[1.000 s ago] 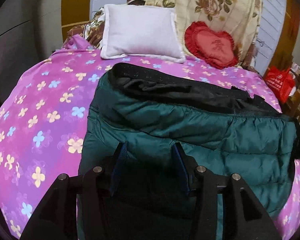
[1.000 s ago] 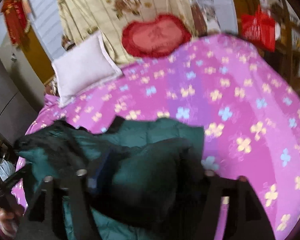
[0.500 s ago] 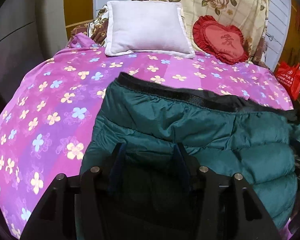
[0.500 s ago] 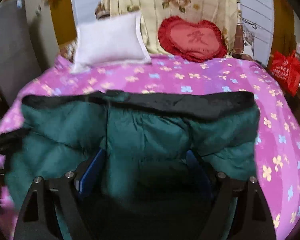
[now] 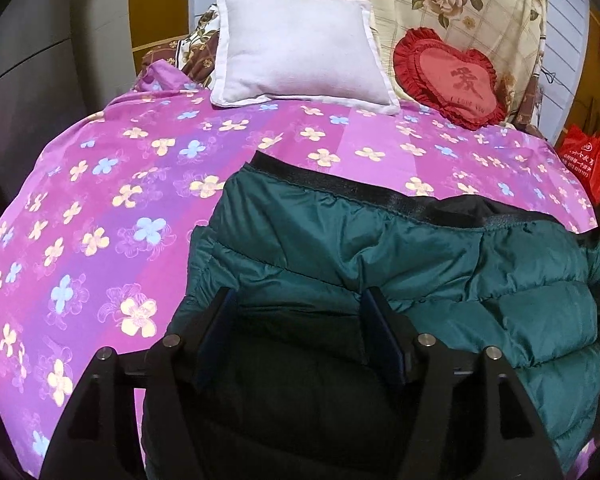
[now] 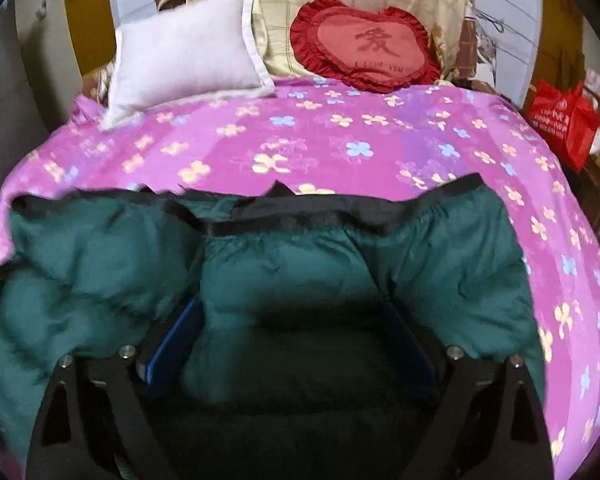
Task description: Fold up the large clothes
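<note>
A dark green puffer jacket (image 5: 380,264) with a black elastic hem lies folded on the pink flowered bedspread (image 5: 100,208), hem toward the pillows. My left gripper (image 5: 300,300) stands open over the jacket's left part, fingers apart, nothing between them. In the right wrist view the jacket (image 6: 284,272) fills the near half of the bed. My right gripper (image 6: 292,308) is open just above its middle, jaws wide apart, blue pads showing.
A white pillow (image 5: 300,48) and a red heart cushion (image 5: 452,76) lean against a floral blanket at the head of the bed. A red bag (image 5: 588,160) stands off the right edge. A grey cabinet stands at the left.
The jacket's upper layer has been laid flat, hem now straight across the bed. My right gripper has swung from the side to face the pillows and let go of the fabric. Both views pulled back a little.
</note>
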Demonstrator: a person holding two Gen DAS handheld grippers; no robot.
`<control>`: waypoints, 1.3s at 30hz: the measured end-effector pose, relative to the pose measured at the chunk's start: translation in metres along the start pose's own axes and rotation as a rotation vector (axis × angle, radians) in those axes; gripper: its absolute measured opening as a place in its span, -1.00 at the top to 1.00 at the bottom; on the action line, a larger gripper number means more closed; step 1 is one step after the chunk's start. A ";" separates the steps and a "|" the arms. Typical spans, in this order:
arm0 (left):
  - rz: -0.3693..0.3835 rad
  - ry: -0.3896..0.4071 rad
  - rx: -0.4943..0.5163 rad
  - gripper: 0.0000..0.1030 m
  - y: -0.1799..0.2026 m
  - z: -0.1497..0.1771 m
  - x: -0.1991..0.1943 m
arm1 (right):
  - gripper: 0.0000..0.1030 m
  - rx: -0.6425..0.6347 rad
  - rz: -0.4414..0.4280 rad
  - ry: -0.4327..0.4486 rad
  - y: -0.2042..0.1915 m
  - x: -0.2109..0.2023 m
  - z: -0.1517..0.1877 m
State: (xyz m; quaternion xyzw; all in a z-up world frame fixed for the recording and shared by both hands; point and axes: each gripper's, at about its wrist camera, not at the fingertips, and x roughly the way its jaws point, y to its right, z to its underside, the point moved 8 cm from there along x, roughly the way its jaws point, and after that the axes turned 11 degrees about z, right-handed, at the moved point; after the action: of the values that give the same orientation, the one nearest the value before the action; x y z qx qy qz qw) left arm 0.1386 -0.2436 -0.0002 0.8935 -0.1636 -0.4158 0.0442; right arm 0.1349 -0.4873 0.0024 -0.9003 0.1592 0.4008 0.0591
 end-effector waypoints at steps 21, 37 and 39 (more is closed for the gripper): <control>-0.033 0.038 0.019 -0.14 0.000 -0.005 0.007 | -0.98 -0.141 0.018 -0.007 -0.060 0.041 0.009; -0.023 0.055 0.024 -0.15 0.000 -0.002 0.007 | -0.98 -0.134 0.003 0.029 -0.011 -0.013 0.014; -0.022 0.056 0.024 -0.15 0.000 -0.003 0.007 | -0.97 -0.116 0.007 0.051 -0.009 -0.015 0.013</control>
State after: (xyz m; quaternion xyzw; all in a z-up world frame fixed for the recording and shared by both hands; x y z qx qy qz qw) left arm 0.1447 -0.2460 -0.0035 0.9070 -0.1574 -0.3891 0.0333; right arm 0.1190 -0.4717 0.0047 -0.9115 0.1402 0.3867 0.0012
